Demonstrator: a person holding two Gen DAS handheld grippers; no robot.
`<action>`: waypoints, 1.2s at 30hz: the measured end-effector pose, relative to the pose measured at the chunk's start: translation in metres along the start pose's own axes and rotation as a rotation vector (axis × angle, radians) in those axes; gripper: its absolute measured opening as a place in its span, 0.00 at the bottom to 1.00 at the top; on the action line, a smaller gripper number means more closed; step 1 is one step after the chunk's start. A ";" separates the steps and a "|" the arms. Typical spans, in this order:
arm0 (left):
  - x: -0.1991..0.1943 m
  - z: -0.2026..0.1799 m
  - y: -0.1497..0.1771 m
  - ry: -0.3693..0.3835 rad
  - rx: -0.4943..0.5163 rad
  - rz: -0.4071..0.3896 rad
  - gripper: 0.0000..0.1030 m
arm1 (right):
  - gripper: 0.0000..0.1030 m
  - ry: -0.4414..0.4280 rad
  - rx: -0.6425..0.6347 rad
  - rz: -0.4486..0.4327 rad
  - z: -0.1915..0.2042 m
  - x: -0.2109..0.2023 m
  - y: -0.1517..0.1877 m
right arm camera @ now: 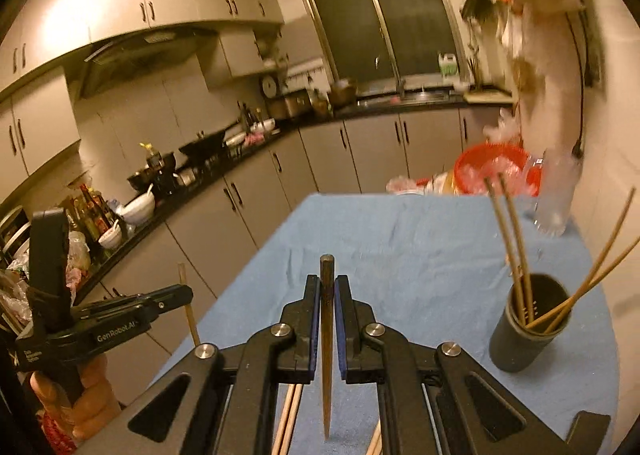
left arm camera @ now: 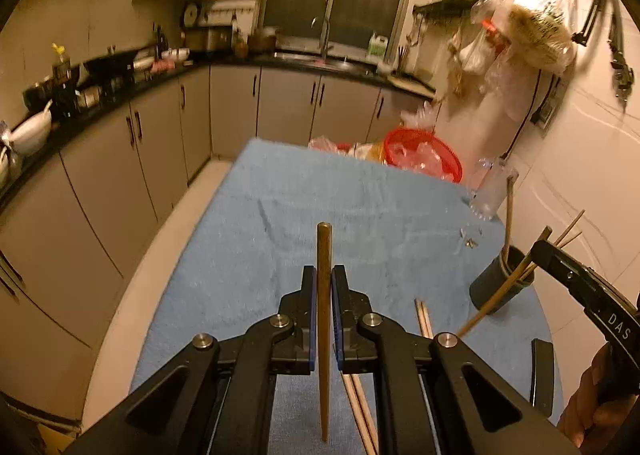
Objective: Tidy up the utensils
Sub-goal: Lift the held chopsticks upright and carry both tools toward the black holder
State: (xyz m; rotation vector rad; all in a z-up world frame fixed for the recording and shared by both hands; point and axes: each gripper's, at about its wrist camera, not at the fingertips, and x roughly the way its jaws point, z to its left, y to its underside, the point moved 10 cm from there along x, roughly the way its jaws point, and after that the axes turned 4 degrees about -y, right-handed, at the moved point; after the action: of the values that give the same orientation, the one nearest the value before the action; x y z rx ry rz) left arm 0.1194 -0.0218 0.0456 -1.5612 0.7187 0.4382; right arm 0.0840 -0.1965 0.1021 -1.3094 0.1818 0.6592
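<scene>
My left gripper (left arm camera: pixel 324 273) is shut on a light wooden chopstick (left arm camera: pixel 324 319) held upright above the blue cloth (left arm camera: pixel 304 215). My right gripper (right arm camera: pixel 327 283) is shut on a darker chopstick (right arm camera: pixel 327 335), also upright. A dark round holder (right arm camera: pixel 528 325) with several chopsticks stands on the cloth at the right; it also shows in the left wrist view (left arm camera: pixel 502 283). Loose chopsticks (left arm camera: pixel 424 321) lie on the cloth below my left gripper, and others (right arm camera: pixel 290 419) lie under the right one. The left gripper also shows in the right wrist view (right arm camera: pixel 176 293).
A red basket (left arm camera: pixel 426 153) with plastic bags sits at the cloth's far edge, a clear glass bottle (left arm camera: pixel 490 189) beside it. Small metal bits (left arm camera: pixel 590 242) lie on the cloth. Kitchen cabinets and a cluttered counter (left arm camera: pixel 100 75) run along the left. The wall is close on the right.
</scene>
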 end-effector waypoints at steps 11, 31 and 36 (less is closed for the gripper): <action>-0.011 -0.004 -0.005 0.007 -0.006 -0.008 0.07 | 0.07 -0.001 0.022 -0.046 -0.002 -0.028 -0.004; -0.026 -0.022 -0.008 0.038 0.019 -0.013 0.07 | 0.07 -0.014 0.067 -0.100 -0.019 -0.066 -0.013; -0.033 -0.024 -0.009 0.044 0.026 -0.022 0.07 | 0.07 -0.004 0.079 -0.112 -0.026 -0.074 -0.012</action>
State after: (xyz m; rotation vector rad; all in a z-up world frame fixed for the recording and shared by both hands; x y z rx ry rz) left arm 0.0980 -0.0392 0.0767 -1.5565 0.7377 0.3779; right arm 0.0368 -0.2476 0.1405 -1.2331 0.1294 0.5539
